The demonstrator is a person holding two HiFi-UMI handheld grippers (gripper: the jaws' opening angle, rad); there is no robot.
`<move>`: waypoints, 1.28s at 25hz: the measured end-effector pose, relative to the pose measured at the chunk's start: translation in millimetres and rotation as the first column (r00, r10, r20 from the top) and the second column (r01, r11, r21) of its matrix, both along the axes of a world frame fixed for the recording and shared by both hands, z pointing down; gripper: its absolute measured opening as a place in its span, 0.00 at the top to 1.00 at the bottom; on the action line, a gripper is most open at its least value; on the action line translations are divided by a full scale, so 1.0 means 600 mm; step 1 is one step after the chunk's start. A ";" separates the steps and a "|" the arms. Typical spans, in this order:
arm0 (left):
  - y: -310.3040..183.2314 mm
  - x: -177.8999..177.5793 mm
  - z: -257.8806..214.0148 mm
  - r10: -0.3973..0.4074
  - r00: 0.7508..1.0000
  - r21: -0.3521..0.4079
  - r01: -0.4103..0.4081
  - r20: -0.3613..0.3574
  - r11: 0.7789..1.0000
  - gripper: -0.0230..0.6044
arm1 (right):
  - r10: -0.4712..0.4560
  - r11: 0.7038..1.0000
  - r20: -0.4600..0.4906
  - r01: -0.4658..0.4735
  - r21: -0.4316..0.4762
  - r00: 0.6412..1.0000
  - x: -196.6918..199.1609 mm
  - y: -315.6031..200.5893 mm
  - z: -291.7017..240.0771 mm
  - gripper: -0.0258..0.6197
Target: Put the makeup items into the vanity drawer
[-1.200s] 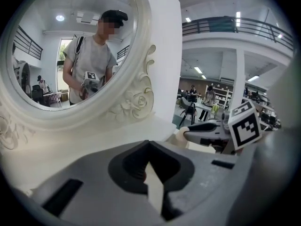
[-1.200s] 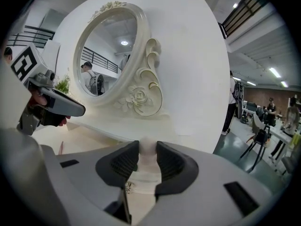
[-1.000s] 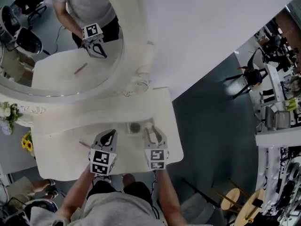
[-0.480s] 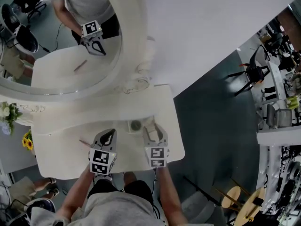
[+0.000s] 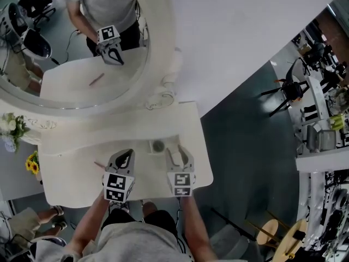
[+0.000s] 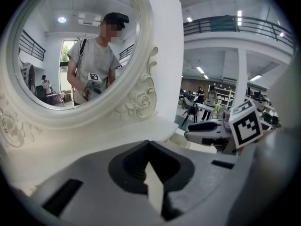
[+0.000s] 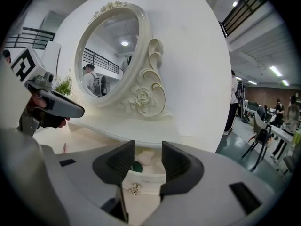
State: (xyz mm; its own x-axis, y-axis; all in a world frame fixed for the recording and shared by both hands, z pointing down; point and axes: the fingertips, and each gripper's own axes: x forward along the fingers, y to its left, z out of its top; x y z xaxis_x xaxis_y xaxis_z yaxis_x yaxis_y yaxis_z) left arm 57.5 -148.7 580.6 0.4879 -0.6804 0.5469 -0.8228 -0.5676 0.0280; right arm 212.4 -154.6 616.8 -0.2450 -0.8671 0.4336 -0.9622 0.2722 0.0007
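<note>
Nearest, the left tongs [image 5: 125,156] are closed on nothing; the right tongs [image 5: 176,153] have just been opening and stand wide, empty; a pencil [image 5: 99,165] lies left on the worktop [image 5: 71,184]; beyond, the open drawer [image 7: 141,182] holds a round dark item [image 5: 158,146].

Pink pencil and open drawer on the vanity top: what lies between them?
In the head view, the left tool, jaws together, is between the pink pencil and the drawer; the rest of that stretch is bare vanity top.
</note>
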 end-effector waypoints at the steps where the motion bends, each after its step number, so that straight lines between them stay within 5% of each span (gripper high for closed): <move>1: 0.001 -0.004 -0.007 -0.004 1.000 0.009 0.004 -0.002 1.000 0.96 | -0.002 1.000 0.001 0.002 0.012 1.000 -0.006 0.002 -0.010 0.67; 9: 0.008 -0.046 -0.068 -0.047 0.999 0.086 0.049 -0.020 0.995 0.96 | -0.064 0.992 0.006 0.063 0.112 0.998 -0.068 0.020 -0.093 0.67; 22: 0.031 -0.115 -0.145 -0.108 0.992 0.181 0.117 -0.061 0.977 0.96 | -0.104 0.967 0.003 0.100 0.235 0.995 -0.139 0.041 -0.194 0.94; 32: 0.046 -0.162 -0.155 -0.167 0.983 0.191 0.178 -0.073 0.965 0.96 | -0.220 0.945 -0.008 0.216 0.247 0.975 -0.209 0.050 -0.207 0.94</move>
